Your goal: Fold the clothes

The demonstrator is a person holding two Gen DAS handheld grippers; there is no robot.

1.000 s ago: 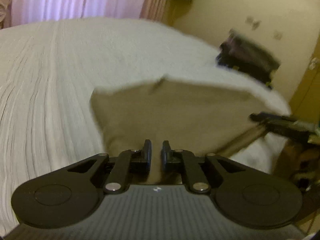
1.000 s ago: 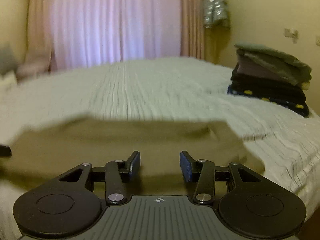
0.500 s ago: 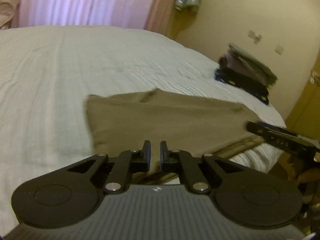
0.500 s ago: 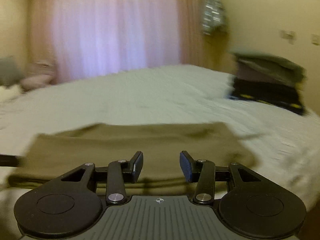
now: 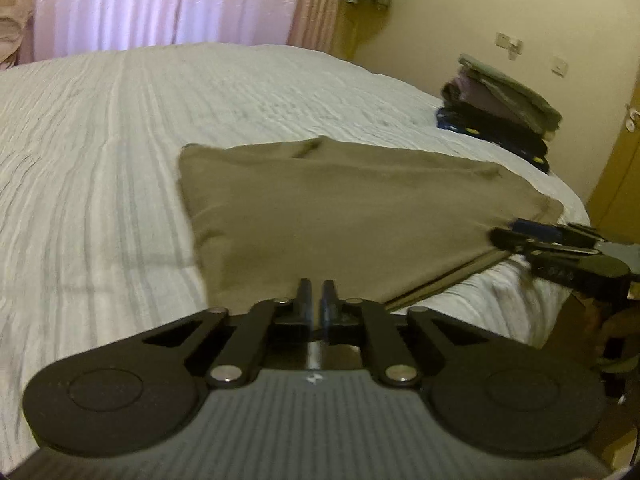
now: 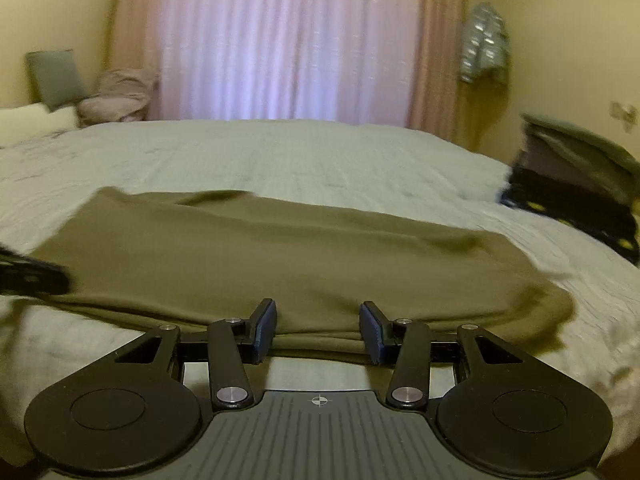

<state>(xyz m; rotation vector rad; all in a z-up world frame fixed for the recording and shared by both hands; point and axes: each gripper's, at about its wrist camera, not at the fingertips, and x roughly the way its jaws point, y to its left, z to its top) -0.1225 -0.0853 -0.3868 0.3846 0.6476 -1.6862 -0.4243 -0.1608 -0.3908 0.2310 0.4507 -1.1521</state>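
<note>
While the left wrist view looks down along the left gripper (image 5: 317, 298), its jaws stand pressed almost together, having just been closing, at the near edge of the olive-brown garment (image 5: 344, 216); whether a fold of cloth is caught between them cannot be told, since only a thin dark slit shows there. That garment lies folded flat on the bed (image 5: 120, 128), near its front right corner, on a pale ribbed bedspread. At the garment's right edge the right gripper (image 5: 516, 234) reaches in from the side, blurred, one blue pad showing. Farther back on the right of the bed sits a stack of folded clothes (image 5: 500, 116), dark pieces below and a grey-green one on top. Pink curtains (image 5: 160, 4) hang behind the bed.

Seen from the right wrist view, the right gripper (image 6: 318, 326) has its jaws spread apart, and the garment's (image 6: 280, 256) layered near edge lies in the gap between the blue pads (image 6: 266, 330), which do not press on it. At the left edge of this view the left gripper (image 6: 32, 276) shows as a dark blurred shape at the garment's left end. The stack of folded clothes (image 6: 576, 184) sits at the right, blurred, and pillows (image 6: 56, 80) lie at the far left by the curtains (image 6: 288, 40).
</note>
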